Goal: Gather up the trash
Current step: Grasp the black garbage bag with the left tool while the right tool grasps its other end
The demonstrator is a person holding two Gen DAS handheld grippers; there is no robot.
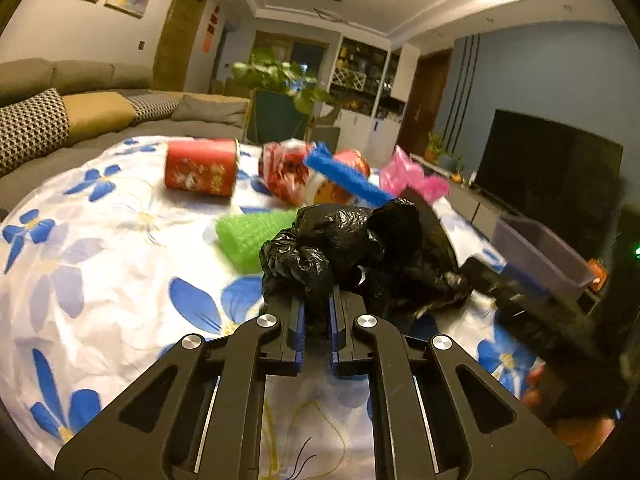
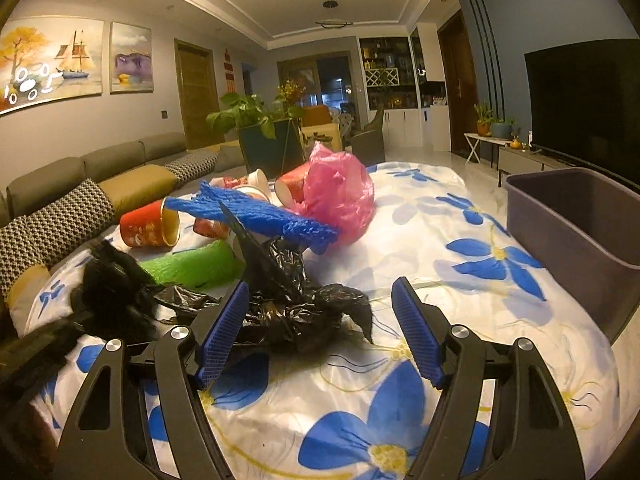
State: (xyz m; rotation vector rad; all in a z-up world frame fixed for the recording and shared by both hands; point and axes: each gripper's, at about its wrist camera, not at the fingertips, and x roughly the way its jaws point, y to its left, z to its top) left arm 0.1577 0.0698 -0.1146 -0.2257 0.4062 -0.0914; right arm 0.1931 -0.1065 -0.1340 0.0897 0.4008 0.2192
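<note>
A crumpled black plastic bag [image 1: 340,248] rests on the flowered tablecloth [image 1: 100,272], and my left gripper [image 1: 316,304] is shut on its near end. In the right wrist view the same black bag [image 2: 304,312] lies just ahead of my right gripper [image 2: 320,320], partly between its fingers. That gripper is open with nothing pinched. Behind the bag lie a green foam net [image 2: 192,264], a blue foam net [image 2: 256,216], a pink plastic bag [image 2: 340,196] and a red paper cup [image 2: 150,228] on its side.
A grey plastic bin [image 2: 580,232] stands at the table's right edge. More paper cups [image 2: 260,184] lie behind the blue net. A sofa [image 2: 120,176] runs along the left, with a potted plant [image 2: 256,128] beyond the table and a television [image 2: 584,100] on the right.
</note>
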